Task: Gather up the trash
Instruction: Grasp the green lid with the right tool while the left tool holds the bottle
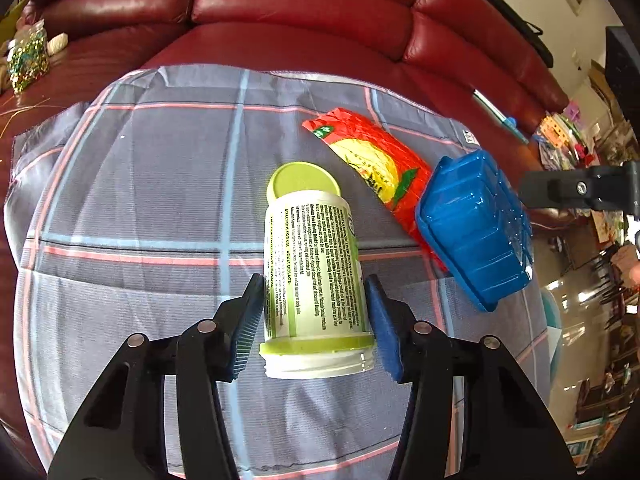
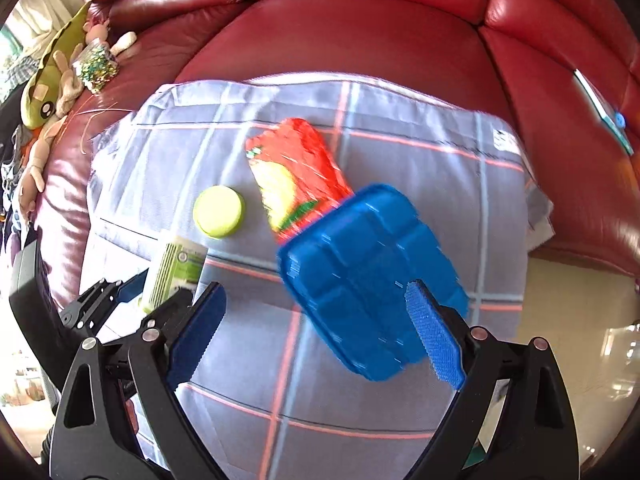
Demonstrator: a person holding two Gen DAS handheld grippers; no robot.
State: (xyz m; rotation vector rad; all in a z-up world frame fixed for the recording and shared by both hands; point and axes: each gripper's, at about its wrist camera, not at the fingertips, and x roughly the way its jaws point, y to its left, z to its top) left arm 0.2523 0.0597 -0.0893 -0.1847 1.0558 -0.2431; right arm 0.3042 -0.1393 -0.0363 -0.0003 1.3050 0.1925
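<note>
Left wrist: lidless bottle point(image 1: 316, 280) between jaws.

Left gripper point(image 1: 314, 316): glossy black plastic linkage arms with cut-out slots, round silver pivot pins at each joint, two per side. Fingers point(image 1: 249, 322) carry blue ribbed rubber pads on the inner faces. Right gripper point(image 2: 316, 334): same build, black arms, silver pins, blue pads point(image 2: 434, 338) with fine saw-tooth ribbing along the edges.
</note>
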